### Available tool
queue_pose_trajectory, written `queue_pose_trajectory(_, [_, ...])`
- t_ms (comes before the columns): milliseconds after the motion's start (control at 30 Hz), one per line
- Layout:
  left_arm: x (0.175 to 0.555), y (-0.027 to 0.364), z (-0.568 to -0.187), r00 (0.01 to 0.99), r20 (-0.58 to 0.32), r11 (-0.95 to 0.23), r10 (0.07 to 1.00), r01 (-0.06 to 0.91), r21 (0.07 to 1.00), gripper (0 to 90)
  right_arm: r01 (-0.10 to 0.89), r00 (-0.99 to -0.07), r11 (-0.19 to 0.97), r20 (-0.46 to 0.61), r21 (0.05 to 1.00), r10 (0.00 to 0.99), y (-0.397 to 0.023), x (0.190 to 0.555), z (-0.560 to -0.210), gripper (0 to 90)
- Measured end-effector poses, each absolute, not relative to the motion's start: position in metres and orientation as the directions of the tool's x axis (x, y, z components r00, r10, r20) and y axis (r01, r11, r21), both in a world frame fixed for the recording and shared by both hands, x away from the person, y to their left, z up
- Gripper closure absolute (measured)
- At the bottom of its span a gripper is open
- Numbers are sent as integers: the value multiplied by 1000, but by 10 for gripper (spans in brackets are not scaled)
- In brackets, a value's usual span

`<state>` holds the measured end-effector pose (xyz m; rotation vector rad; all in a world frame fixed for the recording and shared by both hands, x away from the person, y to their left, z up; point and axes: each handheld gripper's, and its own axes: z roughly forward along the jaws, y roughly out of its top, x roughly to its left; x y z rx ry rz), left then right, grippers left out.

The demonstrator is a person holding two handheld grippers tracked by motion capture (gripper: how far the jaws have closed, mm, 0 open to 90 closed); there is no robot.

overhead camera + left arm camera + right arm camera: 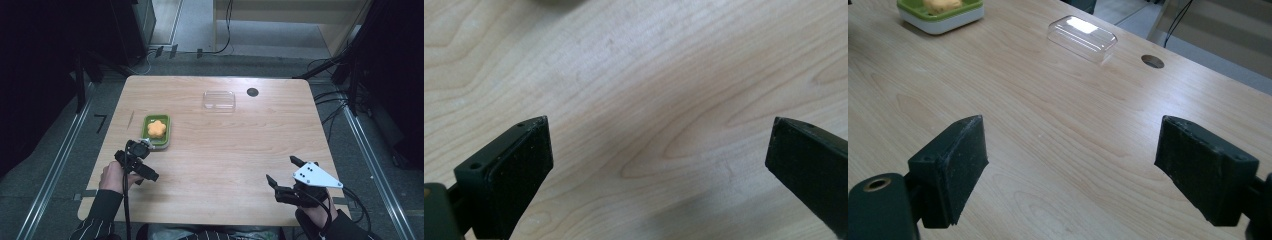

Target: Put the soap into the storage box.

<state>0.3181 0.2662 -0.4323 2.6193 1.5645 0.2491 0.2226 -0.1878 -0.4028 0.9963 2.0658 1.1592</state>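
Note:
A green and white tray (164,134) sits on the left half of the wooden table (225,150), holding a yellow flower-shaped piece (157,128). A clear plastic lid (219,100) lies apart from it, toward the far edge. My left gripper (136,156) is just in front of the tray, angled down at the table, and it is open. In the left gripper view its black fingers (519,170) stand wide apart over bare wood. My right gripper (282,171) is open near the front right. Its own view shows the tray (940,20), the yellow piece (940,5) and the lid (1082,37) far ahead.
A round black cable hole (252,92) lies in the tabletop right of the lid, also seen as the hole (1152,61) in the right gripper view. Cables run across the floor behind and right of the table. Metal rails flank both sides.

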Motion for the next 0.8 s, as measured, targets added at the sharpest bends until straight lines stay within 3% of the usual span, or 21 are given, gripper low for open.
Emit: queue_pose_trajectory(800, [295, 268, -451, 515, 57, -517, 855, 841, 162, 0, 330, -559, 346, -113, 878, 821, -188, 223, -403, 136])
